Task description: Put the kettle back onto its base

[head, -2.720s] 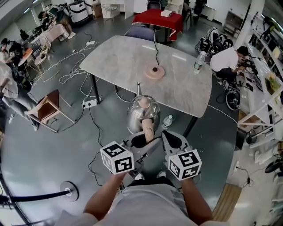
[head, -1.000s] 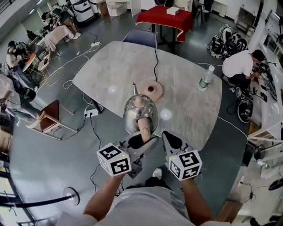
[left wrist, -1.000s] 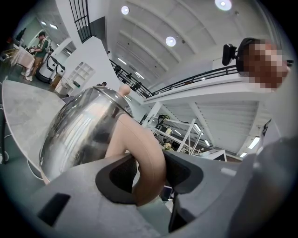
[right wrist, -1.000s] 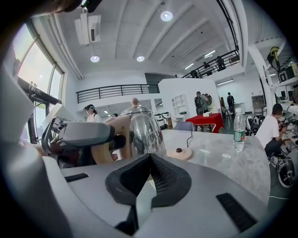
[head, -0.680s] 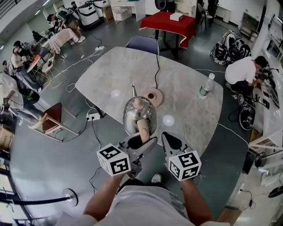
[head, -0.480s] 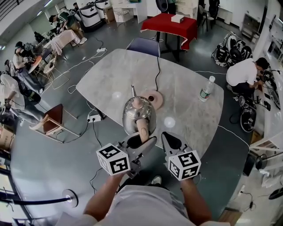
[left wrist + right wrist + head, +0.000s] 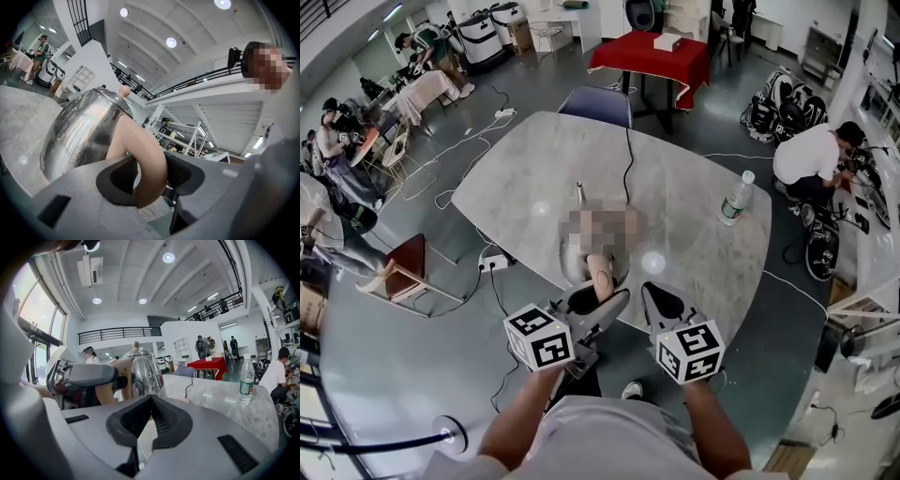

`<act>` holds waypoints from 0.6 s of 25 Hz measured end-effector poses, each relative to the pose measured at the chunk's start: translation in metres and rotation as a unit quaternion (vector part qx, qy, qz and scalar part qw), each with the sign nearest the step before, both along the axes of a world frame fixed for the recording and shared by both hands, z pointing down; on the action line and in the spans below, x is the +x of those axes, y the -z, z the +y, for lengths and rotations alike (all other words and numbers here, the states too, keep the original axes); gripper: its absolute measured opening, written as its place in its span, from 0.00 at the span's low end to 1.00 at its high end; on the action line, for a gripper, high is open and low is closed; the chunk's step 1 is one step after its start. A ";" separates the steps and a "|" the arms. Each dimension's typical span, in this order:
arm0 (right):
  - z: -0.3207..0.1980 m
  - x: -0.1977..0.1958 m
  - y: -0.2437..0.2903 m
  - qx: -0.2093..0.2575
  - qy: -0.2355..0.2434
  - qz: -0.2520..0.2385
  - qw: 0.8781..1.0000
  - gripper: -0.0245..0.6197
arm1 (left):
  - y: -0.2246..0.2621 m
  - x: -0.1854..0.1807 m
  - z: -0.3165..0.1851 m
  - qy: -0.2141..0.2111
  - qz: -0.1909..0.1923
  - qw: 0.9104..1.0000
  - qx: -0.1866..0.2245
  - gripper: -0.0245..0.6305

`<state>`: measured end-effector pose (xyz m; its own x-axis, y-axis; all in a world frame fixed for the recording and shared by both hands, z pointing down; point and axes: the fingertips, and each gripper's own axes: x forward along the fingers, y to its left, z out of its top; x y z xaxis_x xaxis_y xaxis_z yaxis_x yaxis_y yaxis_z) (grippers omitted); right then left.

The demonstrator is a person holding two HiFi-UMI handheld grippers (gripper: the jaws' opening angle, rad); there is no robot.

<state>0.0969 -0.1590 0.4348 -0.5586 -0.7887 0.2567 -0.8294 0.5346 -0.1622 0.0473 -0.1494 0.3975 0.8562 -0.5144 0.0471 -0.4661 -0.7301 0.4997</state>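
Note:
The shiny steel kettle [image 7: 577,268] hangs over the near part of the grey marble table [image 7: 694,187]; a mosaic patch covers its top. My left gripper [image 7: 598,298] is shut on its tan handle [image 7: 145,164], one pad on each side, and points level. In the left gripper view the kettle [image 7: 79,136] fills the left half. My right gripper [image 7: 661,302] rides beside it on the right, shut on nothing; the kettle [image 7: 145,373] shows ahead of it. The pink base lies under the mosaic patch; only its black cord [image 7: 628,169] shows.
A water bottle [image 7: 733,199] stands on the table's right side. A blue chair [image 7: 598,105] sits at the far edge, with a red-covered table [image 7: 652,52] behind. A person [image 7: 811,155] crouches at the right. Cables and a wooden chair [image 7: 398,272] are on the floor at left.
Both grippers have moved forward together, carrying the kettle further over the table. The kettle now overlaps the spot where the pink base showed beyond it.

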 end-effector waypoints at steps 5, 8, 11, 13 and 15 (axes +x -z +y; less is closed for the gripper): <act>-0.027 -0.008 -0.005 -0.007 -0.017 0.006 1.000 0.04 | -0.007 -0.006 -0.026 -0.027 -0.002 1.000 -0.003 0.30; -0.044 -0.014 -0.007 -0.010 -0.032 0.008 0.999 0.05 | -0.010 -0.011 -0.043 -0.046 -0.001 0.999 -0.004 0.30; -0.058 -0.018 -0.007 -0.012 -0.046 0.010 0.999 0.05 | -0.012 -0.014 -0.059 -0.065 -0.002 0.998 -0.005 0.30; -0.068 -0.018 -0.008 -0.013 -0.057 0.010 0.998 0.05 | -0.015 -0.014 -0.070 -0.078 -0.004 0.997 -0.005 0.30; -0.079 -0.019 -0.008 -0.014 -0.069 0.011 0.997 0.05 | -0.017 -0.015 -0.081 -0.092 -0.004 0.996 -0.005 0.30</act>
